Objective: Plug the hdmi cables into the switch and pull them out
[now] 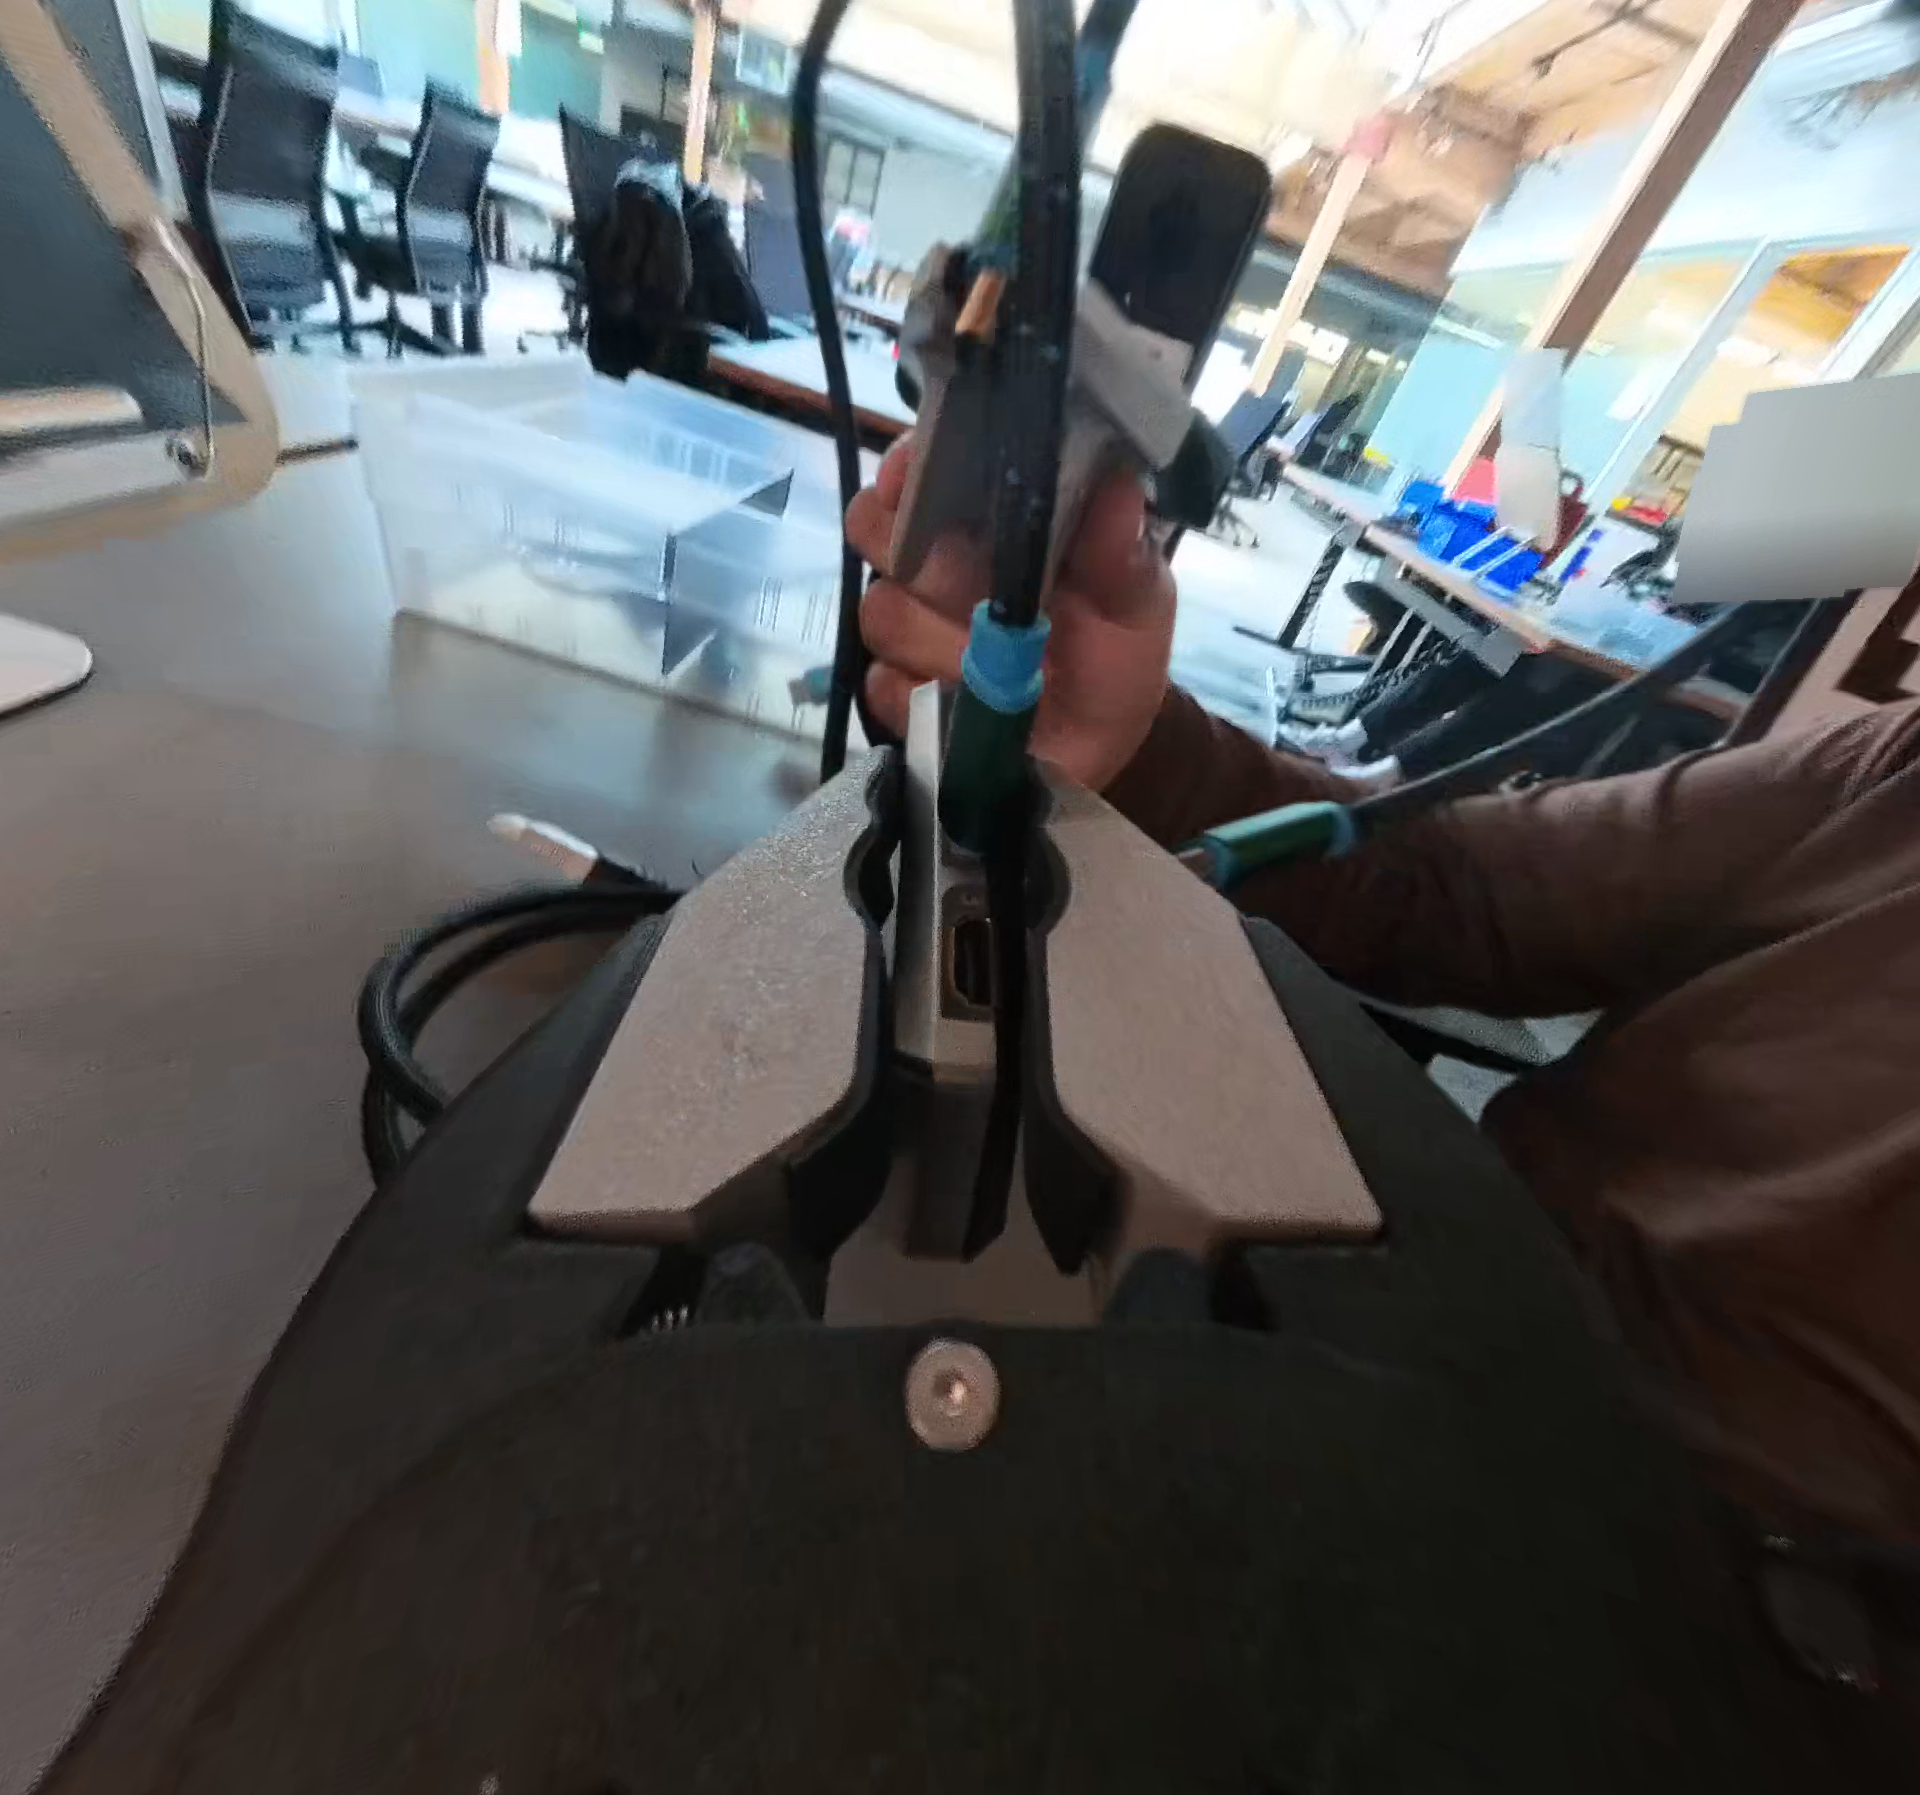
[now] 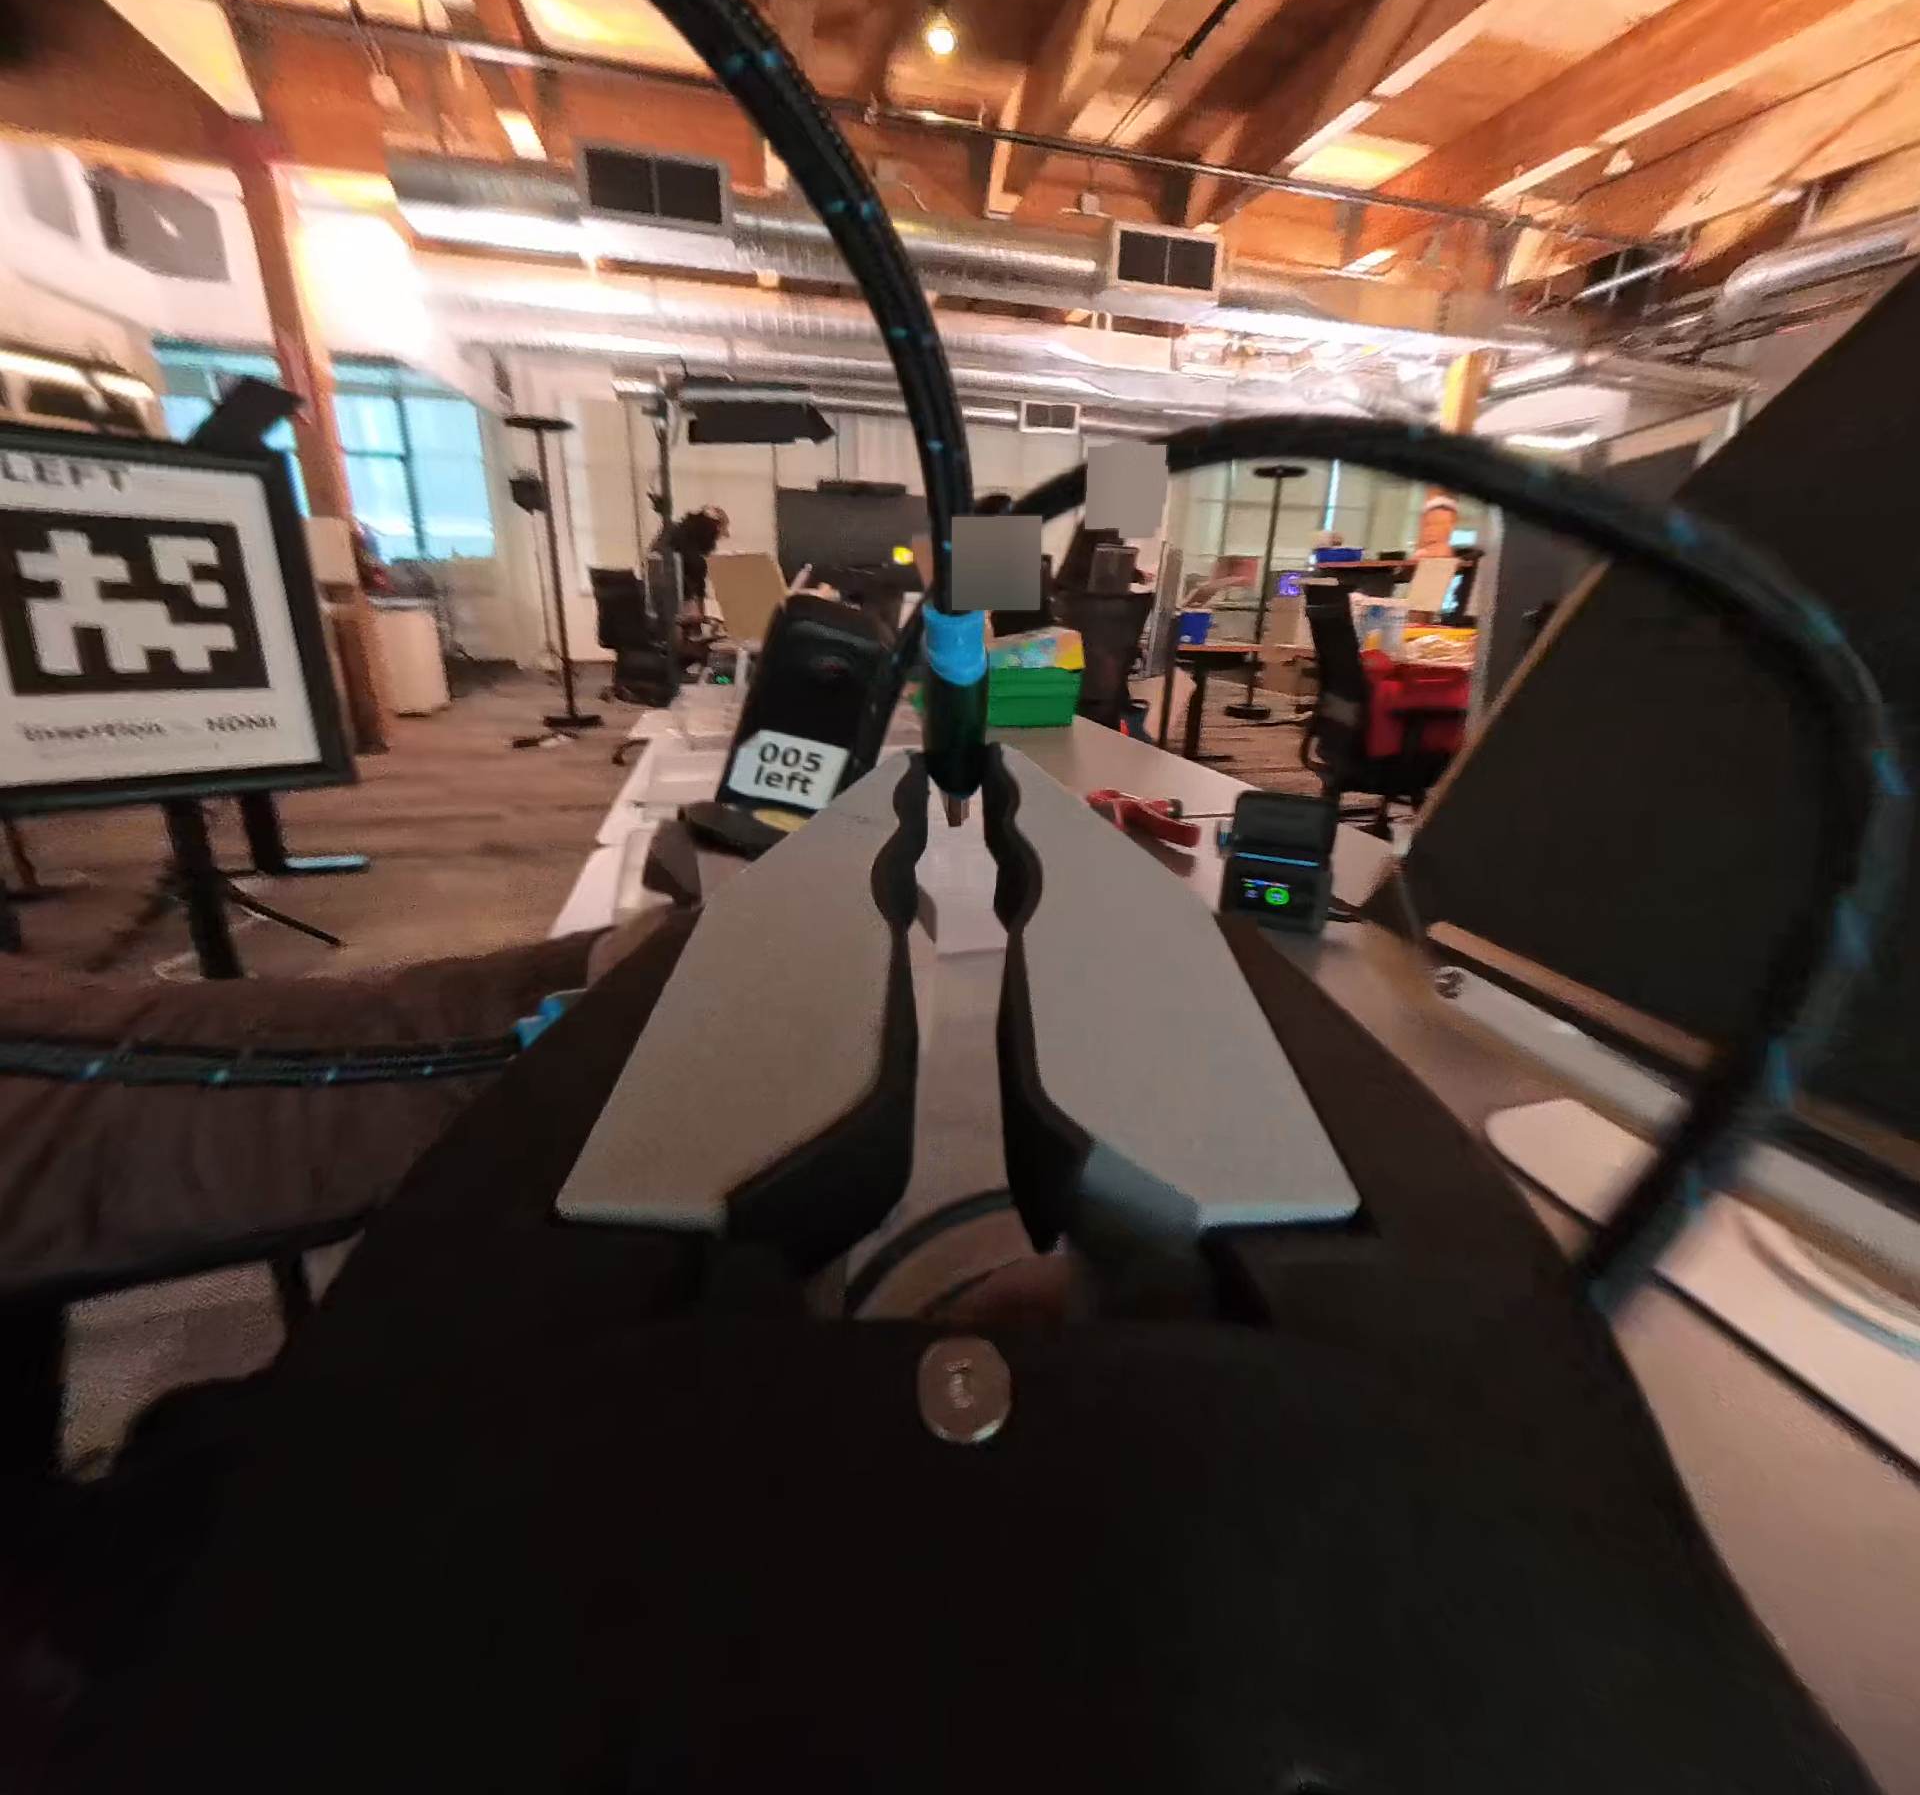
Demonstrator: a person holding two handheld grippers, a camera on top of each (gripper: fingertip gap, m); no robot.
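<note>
Left gripper: grey fingers with black pads, clamped from both sides on the switch, a slim silver box held on edge between them. One open port on the switch's narrow face looks toward the camera.

Plug at the switch: a dark green HDMI plug with a blue collar stands at the switch's far end, just above the left fingertips. Whether it is seated in a port or only close against it cannot be told. Its black braided cable rises straight up and arches out of the top of the view.

Right gripper: closed on a dark green plug body at the very tips, pads pressing both sides, the metal tip of the plug pointing back between the fingers. The blue collar sits just beyond the tips and the braided cable curves up and left overhead.

Person: a hand in a brown sleeve grips the right gripper's handle, just behind the switch in the left wrist view.

Other cabling: a second green-and-blue plug lies against the sleeve; a loose silver-tipped plug and a black cable coil rest on the dark table.

Surroundings: clear plastic bin, monitor stand, framed marker board.
</note>
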